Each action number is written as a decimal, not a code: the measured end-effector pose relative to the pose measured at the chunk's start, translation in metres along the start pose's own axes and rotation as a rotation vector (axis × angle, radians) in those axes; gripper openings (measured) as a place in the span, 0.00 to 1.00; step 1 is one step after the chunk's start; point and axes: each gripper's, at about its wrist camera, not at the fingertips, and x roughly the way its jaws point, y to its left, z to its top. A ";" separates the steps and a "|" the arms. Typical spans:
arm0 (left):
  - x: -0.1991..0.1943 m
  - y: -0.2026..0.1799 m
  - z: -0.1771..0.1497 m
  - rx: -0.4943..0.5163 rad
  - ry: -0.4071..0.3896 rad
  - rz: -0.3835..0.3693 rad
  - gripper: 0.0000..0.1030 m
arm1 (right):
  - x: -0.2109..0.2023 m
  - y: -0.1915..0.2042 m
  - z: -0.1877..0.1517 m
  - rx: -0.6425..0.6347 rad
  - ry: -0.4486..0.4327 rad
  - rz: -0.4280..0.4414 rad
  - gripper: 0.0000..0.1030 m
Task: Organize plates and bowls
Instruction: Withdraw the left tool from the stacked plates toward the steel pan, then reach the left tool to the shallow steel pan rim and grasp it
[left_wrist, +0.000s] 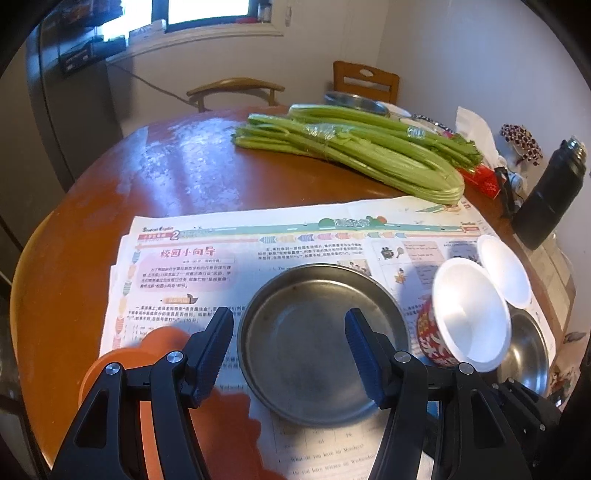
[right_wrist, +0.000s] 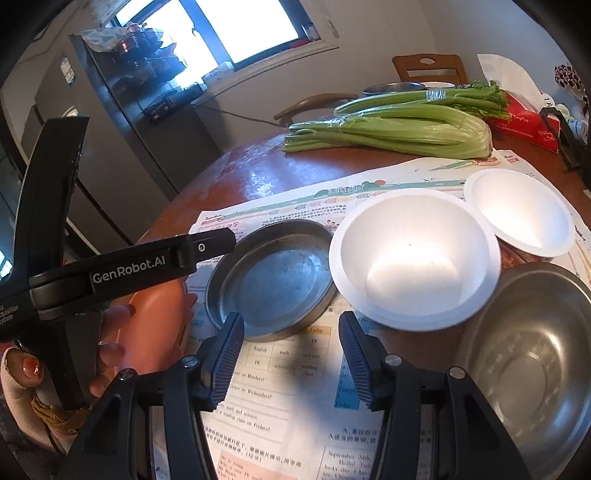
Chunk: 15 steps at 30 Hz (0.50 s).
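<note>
On the worktop (left_wrist: 177, 173) newspaper, at twelve o'clock from the open, empty left claw (left_wrist: 289, 350), lies the steel plate (left_wrist: 317, 343): stiff, light, slippery, probably best pinched at its raised rim.

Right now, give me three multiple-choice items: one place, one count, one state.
1. The shallow round steel plate lies on: A the printed newspaper; B the celery; C a chair.
2. White foam bowls in view: A one; B two; C four.
3. The left gripper is: A shut on a bowl; B shut on the plate; C open, empty.
Answers: A, paper shows all round it; B, two stand side by side; C, its jaws stand apart with nothing gripped.
</note>
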 end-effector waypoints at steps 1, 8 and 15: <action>0.004 0.001 0.001 0.001 0.005 -0.004 0.63 | 0.003 0.000 0.001 0.005 0.008 -0.002 0.52; 0.028 0.010 -0.001 -0.018 0.043 -0.020 0.63 | 0.025 0.003 0.002 0.002 0.052 -0.014 0.52; 0.038 0.013 -0.002 -0.019 0.057 -0.020 0.63 | 0.039 0.004 0.005 0.003 0.079 -0.026 0.52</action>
